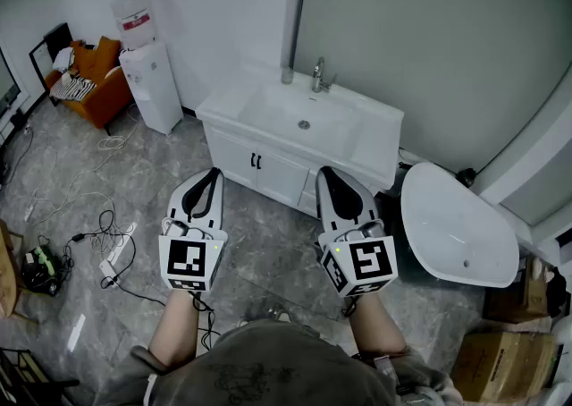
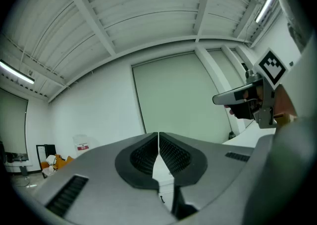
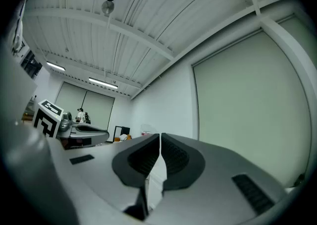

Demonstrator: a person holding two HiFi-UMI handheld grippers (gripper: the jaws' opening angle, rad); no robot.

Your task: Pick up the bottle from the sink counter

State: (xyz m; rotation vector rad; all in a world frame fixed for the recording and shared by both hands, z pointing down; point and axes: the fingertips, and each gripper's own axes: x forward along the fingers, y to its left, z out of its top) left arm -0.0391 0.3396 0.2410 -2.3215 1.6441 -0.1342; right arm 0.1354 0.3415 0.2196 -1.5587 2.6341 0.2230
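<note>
Closest in, left gripper [image 1: 214,172] and right gripper [image 1: 324,171] are hovering clenched and empty; the bottle [image 1: 287,75] is standing upright far ahead on the sink counter [image 1: 375,123], left of the faucet [image 1: 317,75], seemingly lying nearer the right gripper's fingers.

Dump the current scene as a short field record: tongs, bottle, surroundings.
left tongs: shut, empty, held short of the vanity
right tongs: shut, empty, level with the left
target: small grey bottle, upright at the back left of the white sink counter, left of the chrome tap
contact: none, bottle untouched
nearby: white oval bathtub right of the vanity; white water dispenser to its left
</note>
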